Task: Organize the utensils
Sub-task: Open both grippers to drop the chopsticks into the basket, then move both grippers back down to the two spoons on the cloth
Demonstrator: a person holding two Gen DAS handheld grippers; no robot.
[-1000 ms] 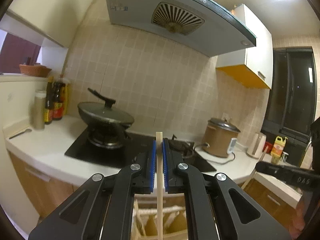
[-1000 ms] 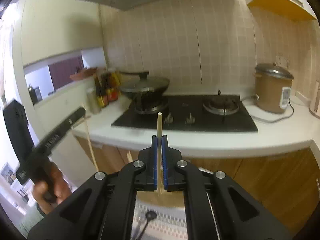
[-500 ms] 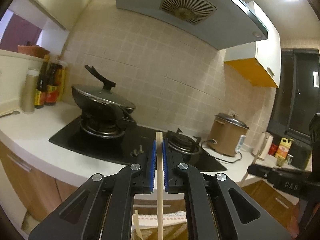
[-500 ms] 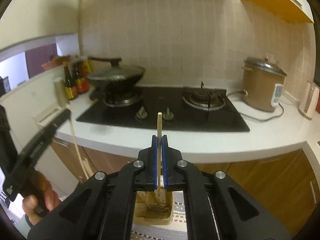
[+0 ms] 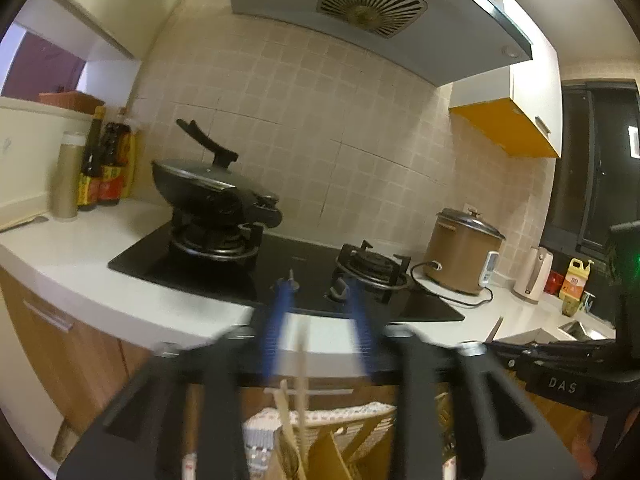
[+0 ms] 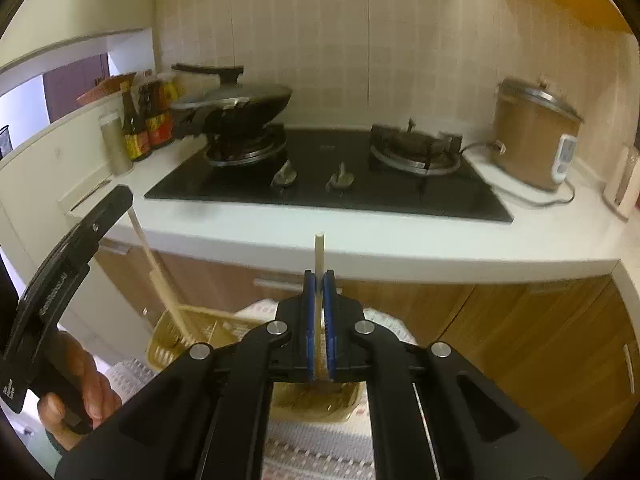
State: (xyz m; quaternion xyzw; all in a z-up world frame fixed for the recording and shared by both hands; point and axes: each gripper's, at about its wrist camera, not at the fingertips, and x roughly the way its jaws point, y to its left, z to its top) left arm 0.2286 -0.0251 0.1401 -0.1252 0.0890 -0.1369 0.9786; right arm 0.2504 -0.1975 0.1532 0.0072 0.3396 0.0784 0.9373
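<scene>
In the left wrist view my left gripper [image 5: 320,284] is blurred and its jaws are opening. A pale wooden chopstick [image 5: 302,364] stands loose between the blue pads [image 5: 276,320], touching neither. Its lower end reaches into a tan slotted utensil basket [image 5: 348,428] that holds several other chopsticks. The right wrist view shows the left gripper [image 6: 124,196] at the left, with that chopstick [image 6: 160,276] slanting down into the basket [image 6: 208,314]. My right gripper [image 6: 319,276] is shut on a second chopstick [image 6: 319,252], upright above the basket.
The basket sits on a white patterned cloth [image 6: 132,376] in front of a white counter [image 6: 360,240] with wooden cabinet doors [image 6: 520,340] below. A black hob [image 6: 328,168] carries a lidded wok [image 6: 240,100]. Sauce bottles [image 6: 140,128] stand left and a rice cooker [image 6: 532,132] right.
Both grippers have come down toward the basket. The left jaws have spread apart and its chopstick has slipped lower between them. The right gripper still grips its chopstick.
</scene>
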